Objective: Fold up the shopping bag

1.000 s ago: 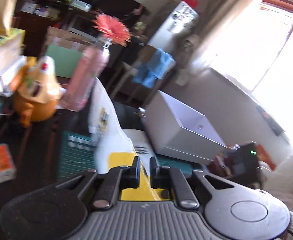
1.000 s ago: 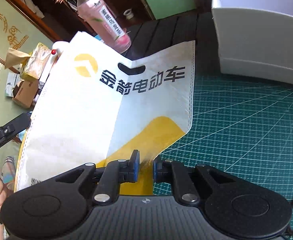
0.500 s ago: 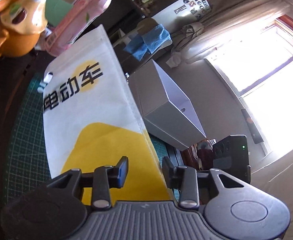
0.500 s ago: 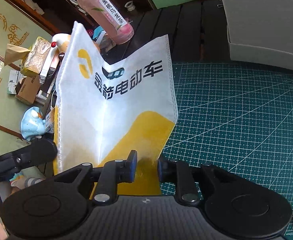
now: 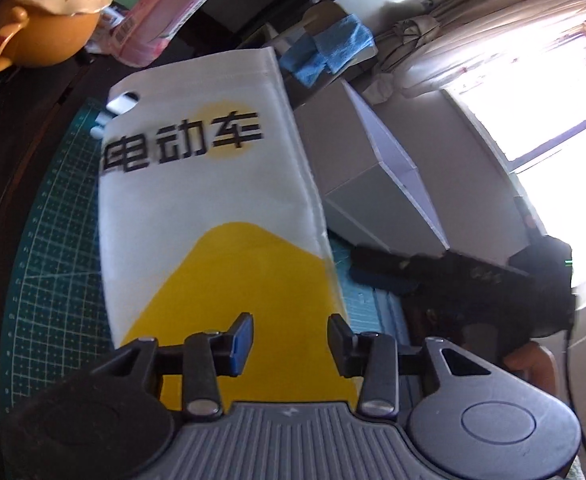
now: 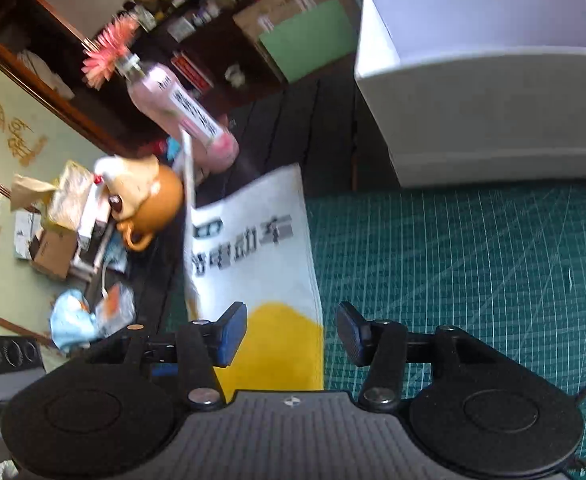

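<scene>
— Left wrist view?
— The left gripper point(image 5: 289, 338) is spread wide, gripping nothing; the shopping bag point(image 5: 209, 216) lies folded on the green cutting mat point(image 5: 53, 240) (white box point(image 5: 377, 184) beside).
— Right wrist view?
— The right gripper point(image 6: 292, 334) is spread too, over the bag's point(image 6: 253, 256) yellow end.

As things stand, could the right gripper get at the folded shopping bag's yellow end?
Probably yes: the right gripper is open, and the shopping bag lies on the green cutting mat directly ahead, with nothing between.
</scene>
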A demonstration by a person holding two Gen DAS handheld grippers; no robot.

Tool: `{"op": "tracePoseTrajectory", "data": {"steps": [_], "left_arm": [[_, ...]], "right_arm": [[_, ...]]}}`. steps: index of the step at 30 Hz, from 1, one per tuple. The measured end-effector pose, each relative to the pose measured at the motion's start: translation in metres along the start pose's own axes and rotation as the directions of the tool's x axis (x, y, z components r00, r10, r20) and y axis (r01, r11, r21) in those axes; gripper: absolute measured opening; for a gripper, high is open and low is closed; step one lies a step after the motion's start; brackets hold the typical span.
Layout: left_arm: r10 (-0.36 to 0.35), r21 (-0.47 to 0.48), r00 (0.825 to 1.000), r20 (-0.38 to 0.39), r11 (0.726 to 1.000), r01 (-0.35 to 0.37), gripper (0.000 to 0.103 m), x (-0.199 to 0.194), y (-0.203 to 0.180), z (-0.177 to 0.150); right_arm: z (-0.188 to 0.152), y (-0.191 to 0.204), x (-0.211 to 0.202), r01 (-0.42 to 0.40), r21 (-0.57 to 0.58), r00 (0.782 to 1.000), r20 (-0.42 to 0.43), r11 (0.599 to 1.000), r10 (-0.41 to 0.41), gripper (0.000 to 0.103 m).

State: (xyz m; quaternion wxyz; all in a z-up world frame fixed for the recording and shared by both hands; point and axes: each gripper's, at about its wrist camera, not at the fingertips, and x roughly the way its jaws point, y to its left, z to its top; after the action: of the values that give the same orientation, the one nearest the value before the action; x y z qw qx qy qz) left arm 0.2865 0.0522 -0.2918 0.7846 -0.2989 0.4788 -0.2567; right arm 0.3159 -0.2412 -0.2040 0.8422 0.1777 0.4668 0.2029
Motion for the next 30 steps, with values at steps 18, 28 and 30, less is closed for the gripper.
{"op": "tracePoseTrajectory", "data": {"steps": [18, 28, 30], "left_arm": [[0.104, 0.029, 0.994, -0.036, 0.994, -0.103, 0.039, 0.006, 0.003, 0.0], [0.126, -0.035, 0.989, 0.07, 0.992, -0.124, 0.04, -0.027, 0.014, 0.014], [0.137, -0.053, 0.988, 0.076, 0.99, -0.133, 0.04, -0.025, 0.017, 0.017]], "right_arm": [[-0.023, 0.02, 0.066, 0.068, -0.091, 0.982, -0.167, 0.994, -0.083, 0.011], [-0.033, 0.018, 0.079, 0.1, -0.104, 0.971, -0.205, 0.989, -0.12, 0.011], [-0.034, 0.021, 0.08, 0.107, -0.122, 0.971, -0.202, 0.987, -0.13, 0.011]]}}
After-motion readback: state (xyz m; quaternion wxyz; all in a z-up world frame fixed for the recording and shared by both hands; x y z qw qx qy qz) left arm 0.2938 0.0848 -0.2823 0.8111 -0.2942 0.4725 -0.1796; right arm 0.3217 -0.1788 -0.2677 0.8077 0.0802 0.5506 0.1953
